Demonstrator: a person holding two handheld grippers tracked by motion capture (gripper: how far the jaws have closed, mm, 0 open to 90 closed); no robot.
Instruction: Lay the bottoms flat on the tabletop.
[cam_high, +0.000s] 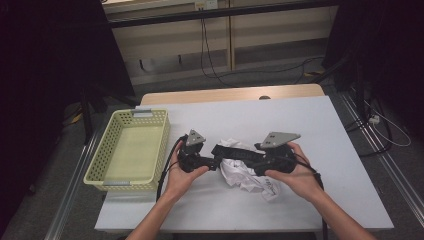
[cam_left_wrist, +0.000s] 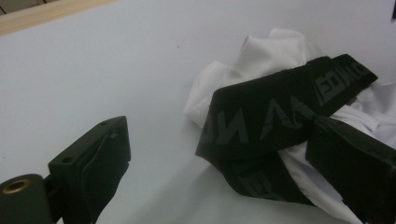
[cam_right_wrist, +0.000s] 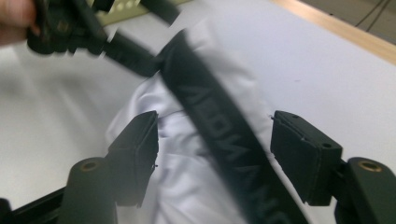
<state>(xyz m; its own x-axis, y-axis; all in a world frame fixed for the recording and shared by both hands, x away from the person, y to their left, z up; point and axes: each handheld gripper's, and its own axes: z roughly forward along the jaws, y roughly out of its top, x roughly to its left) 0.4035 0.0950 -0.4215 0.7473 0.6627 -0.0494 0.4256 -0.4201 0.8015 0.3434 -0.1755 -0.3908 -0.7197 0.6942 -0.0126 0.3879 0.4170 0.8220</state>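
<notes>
Forearms come in from the near edge of the bench (cam_high: 320, 125), each hand carrying a gripper toward the crumpled white garment (cam_high: 247, 176) lying at mid-bench, right of the yellow basket (cam_high: 131, 150). A black waistband (cam_left_wrist: 280, 109) with tone-on-tone lettering runs across the top of the cloth.

The left gripper (cam_left_wrist: 219, 156) has its fingers spread wide; its right finger (cam_left_wrist: 355, 158) lies against the waistband, and the left finger rests over bare bench. The right gripper (cam_right_wrist: 215, 156) is also spread wide, straddling the band and the white cloth without closing on either.

To do this step well, I would bring each pair of fingers down over a single layer of the waistband, well apart from each other, and close only once the band sits fully between them; pinching loose white folds along with it would likely lift a bundle and not an edge.

Motion blur smears the far part of the right gripper view. The garment's shape is hard to read under its folds, and the lettering cannot be made out whole.
</notes>
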